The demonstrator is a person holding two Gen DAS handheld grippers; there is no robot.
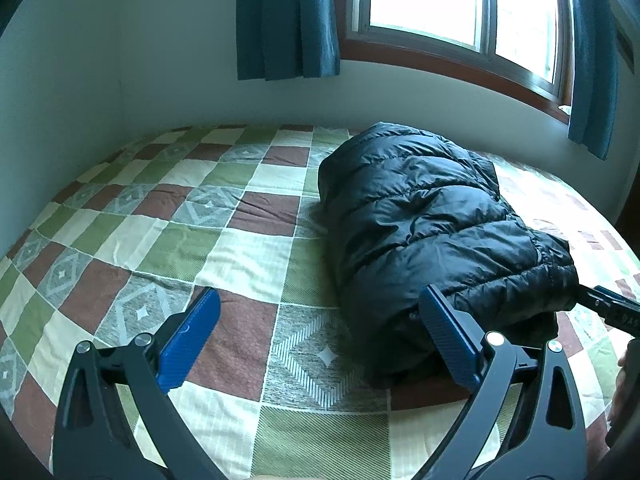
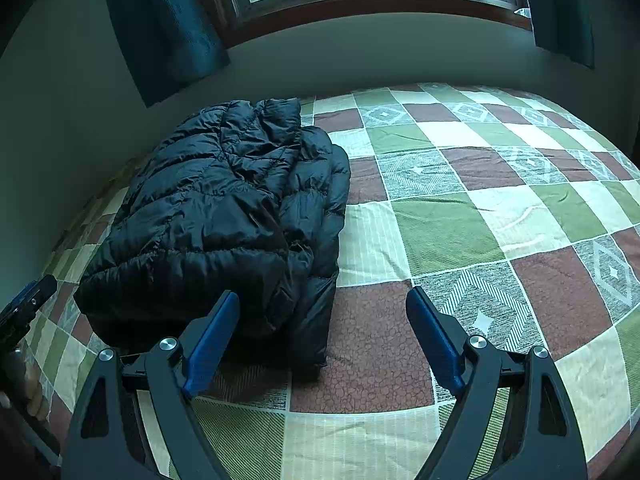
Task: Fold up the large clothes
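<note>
A black puffer jacket (image 1: 432, 216) (image 2: 224, 208) lies folded into a thick bundle on the checked bedspread (image 1: 192, 224) (image 2: 480, 216). My left gripper (image 1: 320, 292) is open just in front of the bundle's near left corner; its right pad stands against the jacket's near edge and nothing is between the pads. My right gripper (image 2: 323, 294) is open at the bundle's near right corner, with its left pad over the jacket's edge and only bedspread between the pads. Each view shows the other gripper's fingers (image 1: 608, 306) (image 2: 28, 304) at its edge, beyond the jacket.
The bed fills both views, with a pale wall (image 1: 120, 80) close behind it. Above the wall are a wood-framed window (image 1: 460, 8) and blue curtains (image 1: 284, 20). A hand (image 2: 36, 396) shows at the lower left of the right wrist view.
</note>
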